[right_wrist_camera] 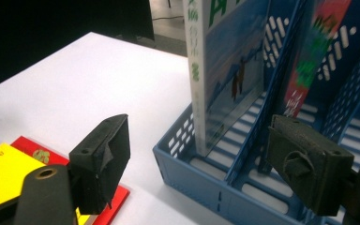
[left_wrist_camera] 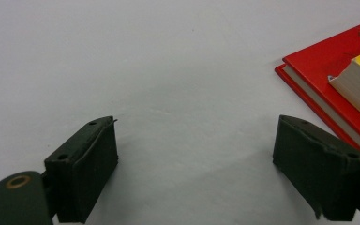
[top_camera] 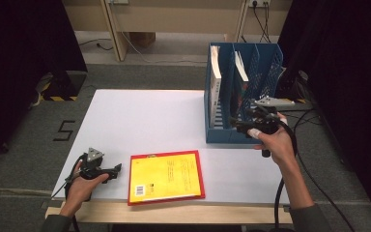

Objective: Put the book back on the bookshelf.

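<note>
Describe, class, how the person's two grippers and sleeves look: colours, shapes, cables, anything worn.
Both the left gripper and right gripper are black, each topped by a grey three-cornered plate and trailing a black cable. Their jaws are blocky dark pads. The sleeves are grey-green.

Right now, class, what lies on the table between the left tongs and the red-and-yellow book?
Nothing: bare white table separates the left tongs from the book, seen in the high view.

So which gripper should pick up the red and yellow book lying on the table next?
Probably the left gripper: its open jaws sit on the table right beside the red and yellow book. The right gripper, open and holding nothing, is over at the blue file rack.
</note>
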The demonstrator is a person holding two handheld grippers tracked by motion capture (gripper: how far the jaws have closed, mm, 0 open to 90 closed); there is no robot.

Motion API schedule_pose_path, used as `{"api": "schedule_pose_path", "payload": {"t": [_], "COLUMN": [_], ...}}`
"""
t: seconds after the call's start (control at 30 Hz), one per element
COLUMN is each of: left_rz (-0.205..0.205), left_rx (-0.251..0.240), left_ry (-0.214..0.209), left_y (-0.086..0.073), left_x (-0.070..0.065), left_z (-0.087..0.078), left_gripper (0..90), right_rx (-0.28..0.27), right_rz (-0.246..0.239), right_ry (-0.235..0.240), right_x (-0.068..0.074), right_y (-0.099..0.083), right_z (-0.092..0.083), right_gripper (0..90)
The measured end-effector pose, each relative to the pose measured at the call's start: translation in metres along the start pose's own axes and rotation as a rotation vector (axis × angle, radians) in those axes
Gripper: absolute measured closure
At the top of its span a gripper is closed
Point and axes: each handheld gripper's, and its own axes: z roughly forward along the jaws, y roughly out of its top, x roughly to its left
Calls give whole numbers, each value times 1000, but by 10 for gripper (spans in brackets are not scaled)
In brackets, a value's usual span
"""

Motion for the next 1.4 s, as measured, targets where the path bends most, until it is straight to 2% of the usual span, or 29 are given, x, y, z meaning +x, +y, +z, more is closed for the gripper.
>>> {"api": "schedule_pose_path", "payload": {"t": [0.17,0.3,0.33,0.37,0.47,0.57,0.7,0.73,0.83,1.0,1.1,1.4], "left_rz": [0,-1,-2,-2,0,3,3,4,8,16,18,19], "left_rx": [3,1,0,0,-1,-2,-1,-1,0,-5,-6,-11], "left_ry": [0,-1,-1,-1,-4,-5,-5,-7,-12,-20,-21,-27], "left_y": [0,0,0,0,0,0,0,0,-1,-2,-3,-4], "left_x": [0,0,0,0,0,0,0,0,0,0,0,1], "left_z": [0,0,0,0,0,-1,-1,-1,-1,-2,-2,-3], "left_gripper": [130,130,130,130,130,131,131,131,131,131,131,132], "right_rx": [-4,-42,-17,-17,-7,5,17,24,40,71,88,137], "right_rz": [-17,23,32,32,48,38,33,38,38,39,21,6], "right_ry": [-11,30,42,42,88,69,82,104,114,117,103,132], "right_x": [6,14,16,16,19,21,25,27,30,33,36,47], "right_y": [-12,-26,-31,-31,-38,-40,-44,-46,-51,-60,-65,-77], "right_z": [6,11,16,16,21,24,27,30,33,38,41,52], "right_gripper": [207,199,195,195,199,199,199,199,200,204,205,204]}}
